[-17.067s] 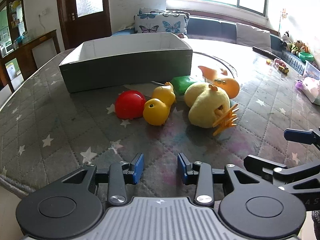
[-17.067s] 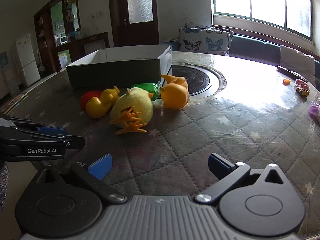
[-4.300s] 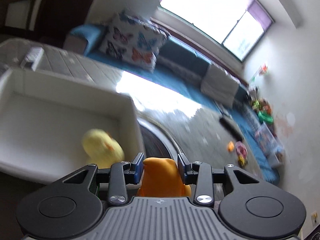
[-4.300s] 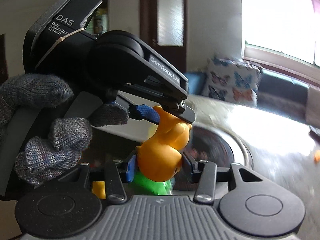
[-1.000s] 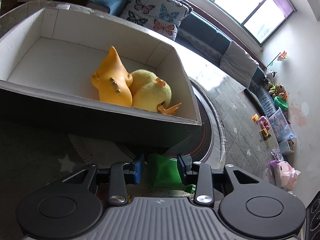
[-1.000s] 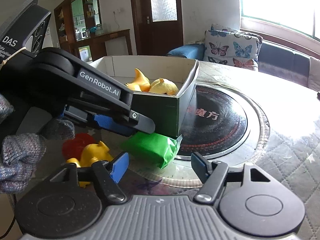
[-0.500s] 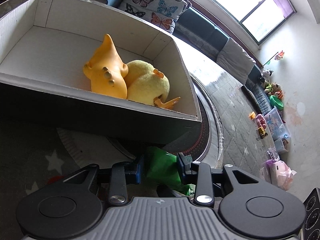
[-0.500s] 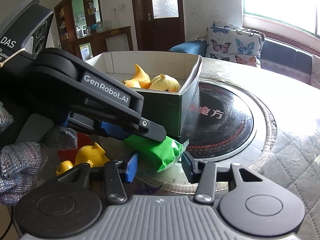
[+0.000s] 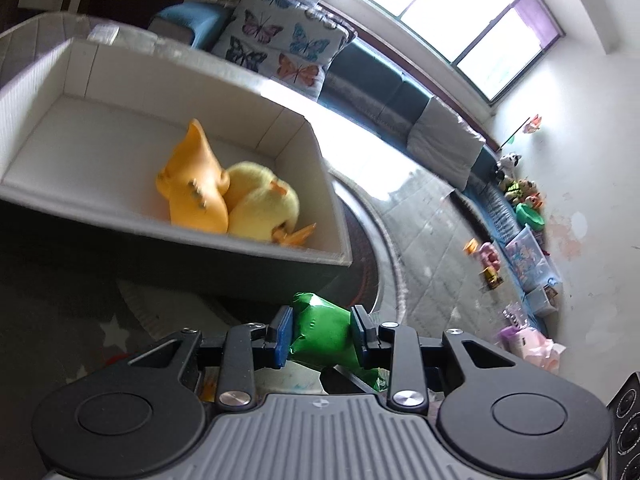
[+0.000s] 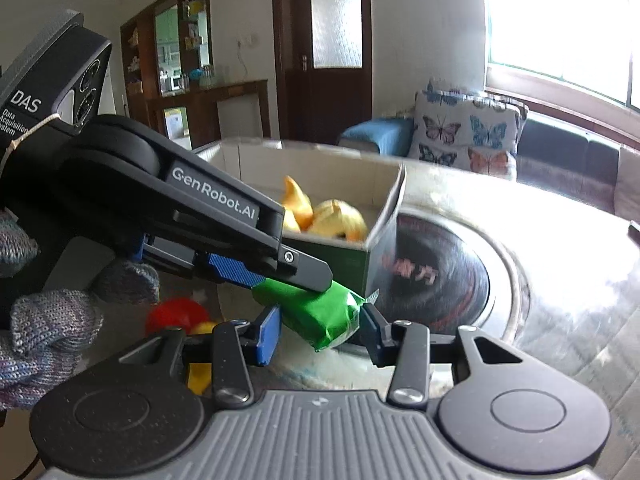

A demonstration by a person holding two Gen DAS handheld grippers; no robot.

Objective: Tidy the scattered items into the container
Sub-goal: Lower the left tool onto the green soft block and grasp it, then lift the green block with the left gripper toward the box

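Both grippers hold one green packet (image 9: 322, 330) above the table, near the right corner of the grey box (image 9: 168, 256). My left gripper (image 9: 322, 330) is shut on it. My right gripper (image 10: 318, 330) is shut on its other end (image 10: 320, 314); the left gripper (image 10: 224, 216) reaches in from the left there. Inside the box lie an orange rubber duck (image 9: 194, 182) and a yellow plush chick (image 9: 262, 208). A red ball (image 10: 176, 314) and a yellow toy (image 10: 199, 376) lie on the table below, partly hidden.
The box wall (image 10: 384, 216) stands just beyond the packet. A round black hotplate (image 10: 440, 276) is set in the table to the right. Small toys (image 9: 486, 258) lie at the table's far right edge. A sofa with butterfly cushions (image 9: 280, 48) is behind.
Both grippers have lifted the green packet off the table and toward the box. The right gripper has closed on the packet's end since a second ago.
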